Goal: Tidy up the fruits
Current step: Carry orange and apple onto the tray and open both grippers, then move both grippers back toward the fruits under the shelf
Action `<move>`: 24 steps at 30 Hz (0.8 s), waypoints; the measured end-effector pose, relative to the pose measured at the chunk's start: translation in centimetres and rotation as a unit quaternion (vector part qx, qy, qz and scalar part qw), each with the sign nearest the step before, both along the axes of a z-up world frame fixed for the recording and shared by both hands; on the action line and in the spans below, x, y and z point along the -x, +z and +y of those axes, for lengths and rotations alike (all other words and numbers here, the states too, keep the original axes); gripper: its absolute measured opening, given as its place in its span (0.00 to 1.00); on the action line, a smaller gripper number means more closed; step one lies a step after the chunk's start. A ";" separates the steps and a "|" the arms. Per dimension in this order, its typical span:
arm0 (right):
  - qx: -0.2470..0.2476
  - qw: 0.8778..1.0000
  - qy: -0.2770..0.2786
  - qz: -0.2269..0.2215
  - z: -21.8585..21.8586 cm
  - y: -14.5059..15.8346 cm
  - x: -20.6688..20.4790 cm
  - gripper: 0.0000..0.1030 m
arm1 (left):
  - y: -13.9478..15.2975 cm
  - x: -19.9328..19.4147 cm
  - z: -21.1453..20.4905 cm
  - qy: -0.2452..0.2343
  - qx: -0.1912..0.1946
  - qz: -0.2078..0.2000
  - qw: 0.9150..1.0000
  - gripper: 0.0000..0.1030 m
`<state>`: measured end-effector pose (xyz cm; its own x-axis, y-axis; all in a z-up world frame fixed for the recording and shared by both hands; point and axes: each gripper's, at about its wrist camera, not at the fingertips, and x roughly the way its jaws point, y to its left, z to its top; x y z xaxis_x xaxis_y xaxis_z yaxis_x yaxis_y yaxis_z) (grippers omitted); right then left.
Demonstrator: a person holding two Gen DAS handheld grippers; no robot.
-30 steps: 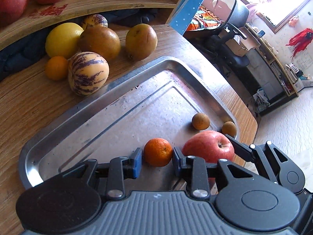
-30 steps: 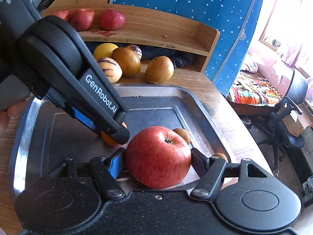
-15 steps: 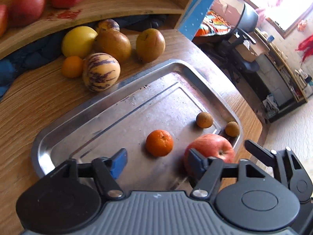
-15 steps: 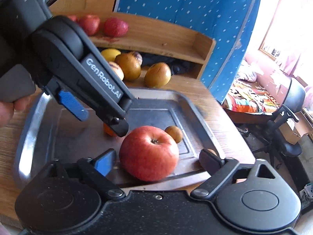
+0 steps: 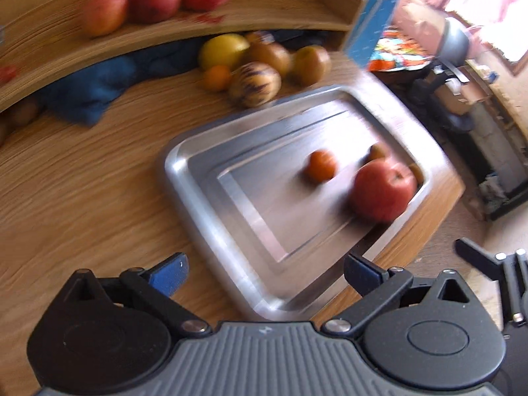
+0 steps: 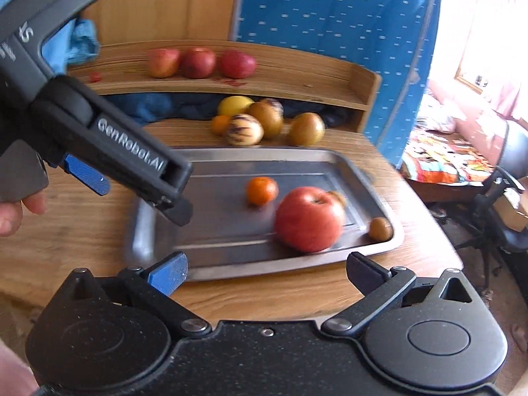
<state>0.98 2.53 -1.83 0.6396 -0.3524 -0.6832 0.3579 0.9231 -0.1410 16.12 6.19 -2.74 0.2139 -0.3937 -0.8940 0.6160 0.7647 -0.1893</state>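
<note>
Right wrist, left tool (image 6: 138, 194) marked "GenRobot.AI", spread wide

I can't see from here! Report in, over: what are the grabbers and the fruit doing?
Left gripper open, empty. Right gripper open, empty. Red apple and small orange resting on the metal tray. Nothing blocking the fruit pile behind it.

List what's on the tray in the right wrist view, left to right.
small orange → red apple → small brown fruit at the tray's right corner. A second brown fruit peeks from behind the apple, so its place is unclear.
</note>
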 end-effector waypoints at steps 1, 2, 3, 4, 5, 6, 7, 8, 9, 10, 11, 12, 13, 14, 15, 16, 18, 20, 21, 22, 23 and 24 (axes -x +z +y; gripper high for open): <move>-0.008 1.000 0.010 0.000 0.6 0.0 0.1 0.99 | -0.1 0.2 0.9 0.012 -0.014 0.000 1.000 0.99; -0.015 1.000 0.019 0.001 1.1 0.1 0.2 0.99 | -0.3 0.3 1.7 0.023 -0.026 0.000 0.999 0.99; -0.020 0.999 0.027 0.001 1.6 0.1 0.2 0.99 | -0.4 0.3 2.6 0.037 -0.038 0.003 0.999 0.99; -0.025 0.999 0.033 0.001 2.1 0.1 0.2 0.99 | -0.6 0.2 3.4 0.052 -0.048 0.006 0.997 0.99; -0.030 0.999 0.040 0.001 2.5 0.1 0.1 0.99 | -0.7 0.1 4.2 0.063 -0.055 0.009 0.996 0.99; -0.035 0.998 0.047 0.000 3.0 0.2 0.0 0.99 | -0.7 -0.1 5.0 0.077 -0.062 0.012 0.995 0.99; -0.040 0.998 0.053 -0.001 3.3 0.2 -0.1 0.99 | -0.8 -0.3 5.7 0.089 -0.068 0.014 0.994 0.99; -0.044 0.997 0.059 -0.003 3.6 0.3 -0.3 0.99 | -0.7 -0.4 6.3 0.096 -0.072 0.016 0.993 0.99; -0.048 0.997 0.063 -0.004 4.0 0.4 -0.5 0.99 | -0.6 -0.5 6.9 0.104 -0.075 0.017 0.992 0.99; -0.051 0.996 0.068 -0.006 4.2 0.5 -0.8 0.99 | -0.5 -0.7 7.3 0.111 -0.078 0.016 0.991 0.99; -0.050 0.996 0.072 -0.009 4.4 0.6 -1.0 0.99 | -0.4 -0.9 7.7 0.118 -0.080 0.014 0.990 0.99; -0.050 0.996 0.077 -0.012 4.6 0.7 -1.3 0.99 | -0.2 -1.2 8.1 0.124 -0.080 0.012 0.989 0.99; -0.049 0.995 0.082 -0.015 4.6 0.8 -1.7 0.99 | 0.0 -1.5 8.4 0.128 -0.081 0.010 0.988 0.99; -0.049 0.995 0.086 -0.017 4.7 0.8 -2.2 0.99 | 0.1 -1.8 8.6 0.133 -0.082 0.008 0.988 0.99; -0.047 0.994 0.091 -0.021 4.7 0.8 -2.7 0.99 | 0.2 -2.2 8.8 0.137 -0.083 0.007 0.987 0.99; -0.046 0.994 0.096 -0.023 4.7 0.8 -3.3 0.99 | 0.2 -2.7 9.0 0.139 -0.083 0.005 0.987 0.99; -0.045 0.993 0.109 -0.026 4.6 0.6 -4.5 0.99 | -0.1 -3.7 9.1 0.146 -0.086 0.005 0.986 0.99; -0.045 0.992 0.116 -0.023 4.0 0.4 -5.6 0.99 | -0.5 -4.9 8.9 0.156 -0.086 0.011 0.984 0.99; -0.042 0.992 0.114 -0.026 3.5 0.3 -6.2 0.99 | -0.7 -5.7 8.8 0.163 -0.087 0.018 0.983 0.99; -0.035 0.993 0.109 -0.030 2.9 0.4 -6.8 0.99 | -1.0 -6.6 8.5 0.170 -0.084 0.022 0.981 0.99; -0.026 0.993 0.108 -0.035 2.5 0.4 -7.3 0.99 | -1.0 -7.2 8.2 0.175 -0.078 0.022 0.981 0.99; -0.023 0.993 0.106 -0.036 1.9 0.3 -7.9 0.99 | -1.0 -8.0 7.9 0.177 -0.072 0.019 0.981 0.99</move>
